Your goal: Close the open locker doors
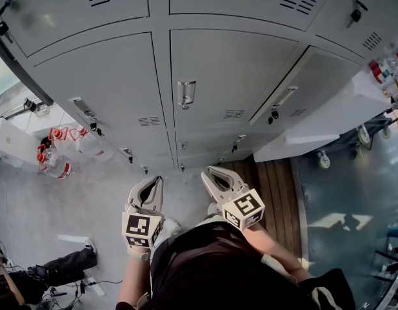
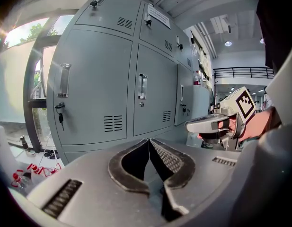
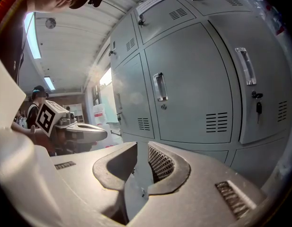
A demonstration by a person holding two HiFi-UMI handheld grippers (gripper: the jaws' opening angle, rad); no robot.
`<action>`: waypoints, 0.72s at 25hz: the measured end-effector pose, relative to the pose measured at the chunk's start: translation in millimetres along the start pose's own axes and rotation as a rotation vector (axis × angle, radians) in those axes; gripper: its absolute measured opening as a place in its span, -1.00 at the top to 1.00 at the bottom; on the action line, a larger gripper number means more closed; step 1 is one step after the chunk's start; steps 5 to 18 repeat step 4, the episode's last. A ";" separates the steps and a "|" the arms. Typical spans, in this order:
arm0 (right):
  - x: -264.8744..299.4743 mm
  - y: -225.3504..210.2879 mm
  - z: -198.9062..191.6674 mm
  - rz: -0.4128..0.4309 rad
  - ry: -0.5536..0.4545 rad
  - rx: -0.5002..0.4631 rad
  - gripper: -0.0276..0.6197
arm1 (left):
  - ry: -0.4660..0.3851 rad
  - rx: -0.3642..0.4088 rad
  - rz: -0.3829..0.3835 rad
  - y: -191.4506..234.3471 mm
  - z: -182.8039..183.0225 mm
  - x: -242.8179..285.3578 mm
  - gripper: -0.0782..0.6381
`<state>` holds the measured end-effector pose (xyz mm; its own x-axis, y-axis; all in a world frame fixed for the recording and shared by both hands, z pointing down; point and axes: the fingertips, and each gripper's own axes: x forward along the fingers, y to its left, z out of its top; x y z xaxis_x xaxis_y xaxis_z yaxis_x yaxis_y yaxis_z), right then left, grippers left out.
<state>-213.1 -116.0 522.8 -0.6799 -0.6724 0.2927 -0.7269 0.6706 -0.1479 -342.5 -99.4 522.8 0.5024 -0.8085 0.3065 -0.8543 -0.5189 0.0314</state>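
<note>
A row of grey locker doors fills the head view. The middle door (image 1: 218,76) with a metal handle (image 1: 186,94) lies flush, and so does the left door (image 1: 102,82) with keys in its lock. The right door (image 1: 302,82) stands out at an angle from the row. My left gripper (image 1: 159,181) is held low in front of the lockers, jaws shut and empty (image 2: 148,140). Beside it my right gripper (image 1: 207,172) points at the same doors, with a narrow gap between its jaws and nothing in them (image 3: 141,144). Neither touches a door.
A white wheeled cabinet (image 1: 340,112) stands at the right by the angled door. Water bottles with red labels (image 1: 57,163) lie on the floor at the left. Someone's leg and cables (image 1: 63,267) are at the bottom left. A wooden floor strip (image 1: 269,179) runs under the lockers.
</note>
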 end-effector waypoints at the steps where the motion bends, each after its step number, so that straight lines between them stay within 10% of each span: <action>1: -0.8 -1.2 -0.6 -0.001 0.000 0.001 0.61 | 0.003 -0.001 -0.001 -1.0 -1.7 1.2 0.72; 18: -2.7 -4.4 -1.8 -0.001 -0.001 0.004 0.61 | 0.008 -0.015 0.011 -1.8 -4.9 4.7 0.72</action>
